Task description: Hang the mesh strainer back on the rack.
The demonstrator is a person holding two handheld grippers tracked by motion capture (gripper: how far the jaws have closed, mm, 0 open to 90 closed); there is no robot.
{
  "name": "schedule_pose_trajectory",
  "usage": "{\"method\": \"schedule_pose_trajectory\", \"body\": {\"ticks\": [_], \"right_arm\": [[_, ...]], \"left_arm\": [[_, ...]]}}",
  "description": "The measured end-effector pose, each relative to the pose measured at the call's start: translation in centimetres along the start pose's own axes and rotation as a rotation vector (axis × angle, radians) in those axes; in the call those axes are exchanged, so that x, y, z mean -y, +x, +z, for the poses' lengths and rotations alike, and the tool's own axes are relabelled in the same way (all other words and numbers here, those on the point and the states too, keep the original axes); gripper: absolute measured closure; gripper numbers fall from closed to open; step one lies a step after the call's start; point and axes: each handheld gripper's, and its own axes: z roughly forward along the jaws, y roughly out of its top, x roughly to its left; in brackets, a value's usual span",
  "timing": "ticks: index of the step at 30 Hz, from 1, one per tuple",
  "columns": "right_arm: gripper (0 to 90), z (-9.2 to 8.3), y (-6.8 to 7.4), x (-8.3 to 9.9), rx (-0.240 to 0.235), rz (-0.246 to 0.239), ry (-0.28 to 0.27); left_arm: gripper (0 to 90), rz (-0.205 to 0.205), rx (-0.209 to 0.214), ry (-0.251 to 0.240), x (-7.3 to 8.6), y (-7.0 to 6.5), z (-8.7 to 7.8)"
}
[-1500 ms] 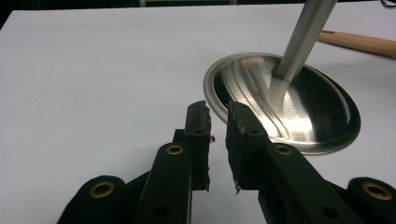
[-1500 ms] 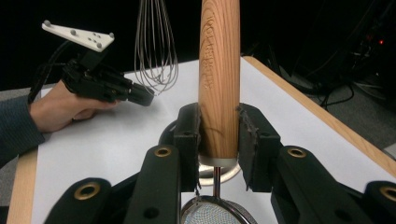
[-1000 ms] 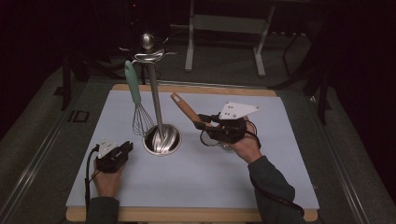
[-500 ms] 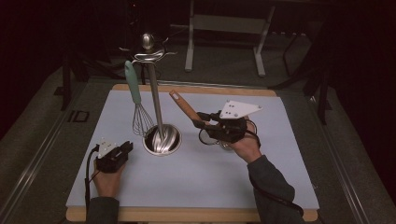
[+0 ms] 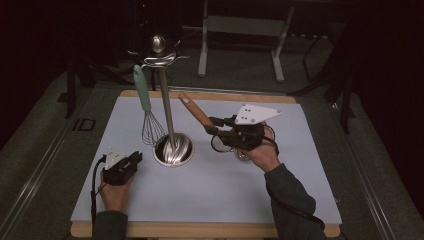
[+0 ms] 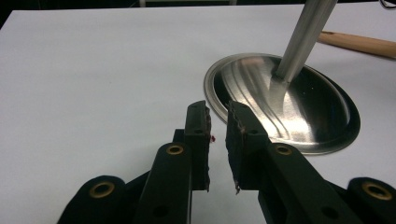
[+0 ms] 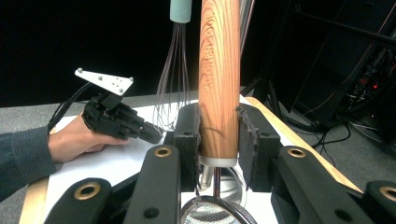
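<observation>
- Since the earlier frames little has moved: the right gripper (image 5: 216, 126) has kept its wooden-handled strainer (image 5: 196, 111) near the stand, the handle only nudged slightly, and the left gripper (image 5: 135, 159) has stayed put.
- High view: the right gripper hovers over the white mat (image 5: 280, 190), pinching the strainer's handle, which slants up and left toward the steel utensil stand (image 5: 167, 115). A whisk (image 5: 147, 107) with a teal handle hangs from the stand's top hooks. The left gripper rests low on the mat, just left of the stand's round base.
- Left gripper view: the left gripper (image 6: 217, 121) has its jaws slightly parted with nothing between them, pointing at the rim of the stand's base (image 6: 289, 112).
- Right gripper view: the right gripper (image 7: 218, 128) is clamped on both sides of the upright wooden handle (image 7: 219, 74); the strainer's wire-mesh bowl (image 7: 215, 211) shows below. The whisk (image 7: 176, 70) hangs behind, and the left gripper (image 7: 154, 135) sits farther off on the mat.
</observation>
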Motion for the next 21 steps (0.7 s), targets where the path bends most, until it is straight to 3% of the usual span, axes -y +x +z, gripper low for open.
{"method": "schedule_pose_trajectory", "body": {"ticks": [21], "right_arm": [[70.8, -0.7, -0.2, -2.0, 0.013, -0.031, -0.023]], "left_arm": [[79.2, 0.0, 0.0, 0.0, 0.0, 0.0, 0.0]]}}
